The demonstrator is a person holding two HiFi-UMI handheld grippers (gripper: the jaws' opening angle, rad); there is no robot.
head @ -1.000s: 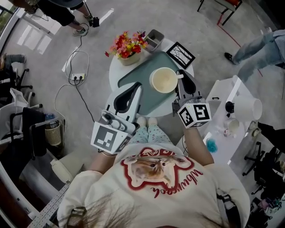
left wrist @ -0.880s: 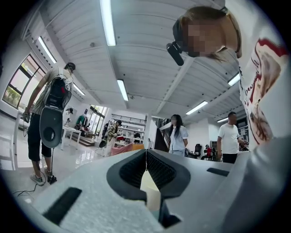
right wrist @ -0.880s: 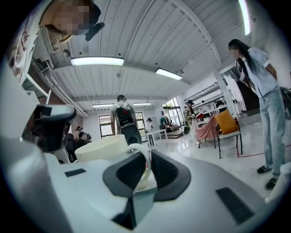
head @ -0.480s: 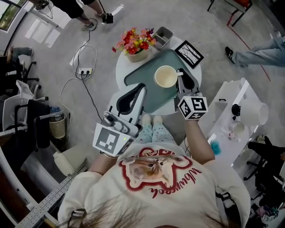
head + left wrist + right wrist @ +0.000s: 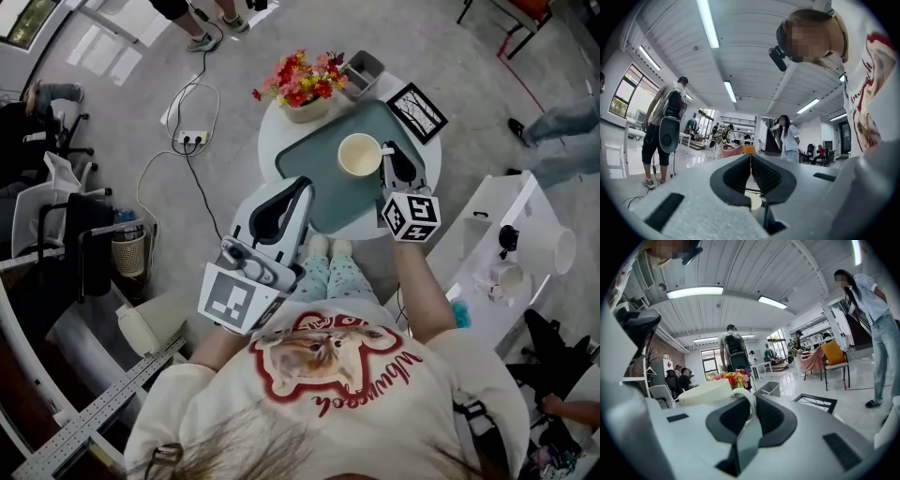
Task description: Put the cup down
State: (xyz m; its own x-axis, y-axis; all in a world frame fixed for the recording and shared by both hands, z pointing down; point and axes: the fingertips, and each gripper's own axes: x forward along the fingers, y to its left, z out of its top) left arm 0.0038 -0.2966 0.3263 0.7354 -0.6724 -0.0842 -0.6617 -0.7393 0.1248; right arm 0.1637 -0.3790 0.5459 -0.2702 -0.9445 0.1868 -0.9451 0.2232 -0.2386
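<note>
A cream cup (image 5: 359, 155) is over the far right part of a green tray (image 5: 319, 192) on the small round white table (image 5: 270, 150). My right gripper (image 5: 387, 152) reaches in from the right and is shut on the cup's handle. In the right gripper view the cup (image 5: 705, 391) sits just left of the jaws, with its handle (image 5: 750, 404) pinched between them by my right gripper (image 5: 751, 401). Whether the cup's base touches the tray is hidden. My left gripper (image 5: 303, 185) hangs over the tray's near left edge. In the left gripper view my left gripper (image 5: 751, 158) is shut and holds nothing.
A pot of red and yellow flowers (image 5: 305, 82), a small grey box (image 5: 362, 67) and a framed picture (image 5: 418, 111) stand along the table's far side. A white side table (image 5: 483, 248) with small items is at the right. People stand around the room.
The head view has shifted, so the table sits higher and further right. The right gripper still holds the cup's handle at the same place on the tray. The left gripper stays shut.
</note>
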